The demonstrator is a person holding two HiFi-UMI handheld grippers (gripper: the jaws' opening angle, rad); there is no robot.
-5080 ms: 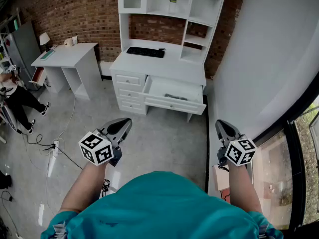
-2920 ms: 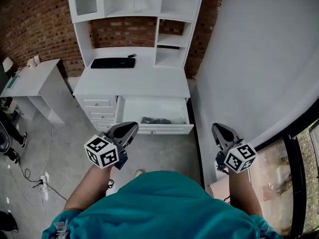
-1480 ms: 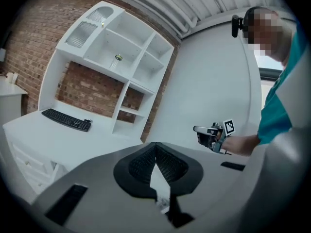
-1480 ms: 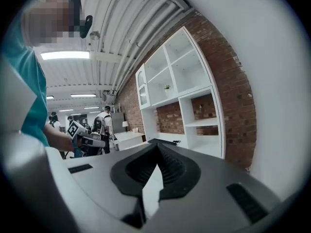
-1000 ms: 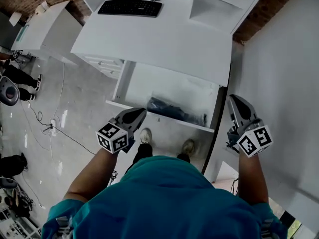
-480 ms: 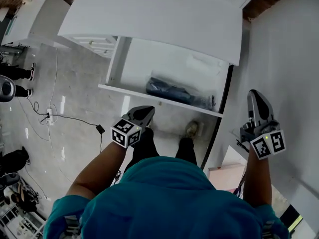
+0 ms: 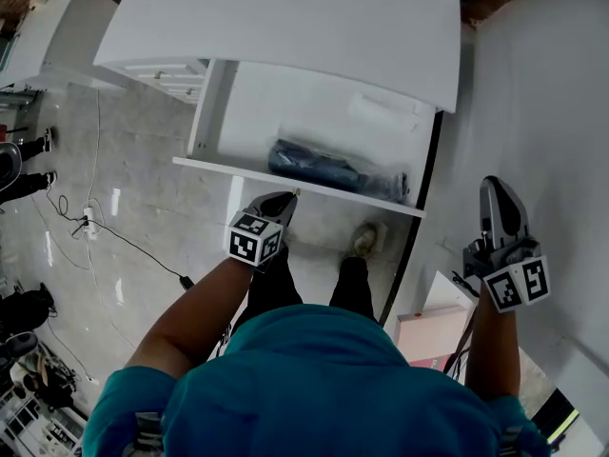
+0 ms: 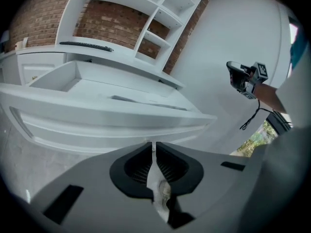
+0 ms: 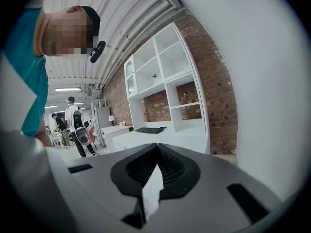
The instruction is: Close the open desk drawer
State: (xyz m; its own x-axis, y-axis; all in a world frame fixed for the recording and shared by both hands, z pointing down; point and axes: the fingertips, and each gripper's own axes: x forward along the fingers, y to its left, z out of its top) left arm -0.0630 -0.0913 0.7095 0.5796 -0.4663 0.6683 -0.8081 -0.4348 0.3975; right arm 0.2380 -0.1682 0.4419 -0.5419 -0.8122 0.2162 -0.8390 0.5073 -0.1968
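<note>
Near me, the grey left gripper (image 7: 285, 199), clenched empty, sits just short of the open white desk drawer (image 7: 276, 112). The drawer's long front panel runs crosswise straight ahead of it. The right gripper (image 7: 495, 190), also clenched empty, hangs farther off by the pale wall (image 7: 552, 93).

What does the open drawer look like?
The drawer is white, looks like painted wood, and sticks far out from under the desk top. A dark bundle lies inside near its front. The shut left gripper is right at its front edge; I cannot tell if it touches.
</note>
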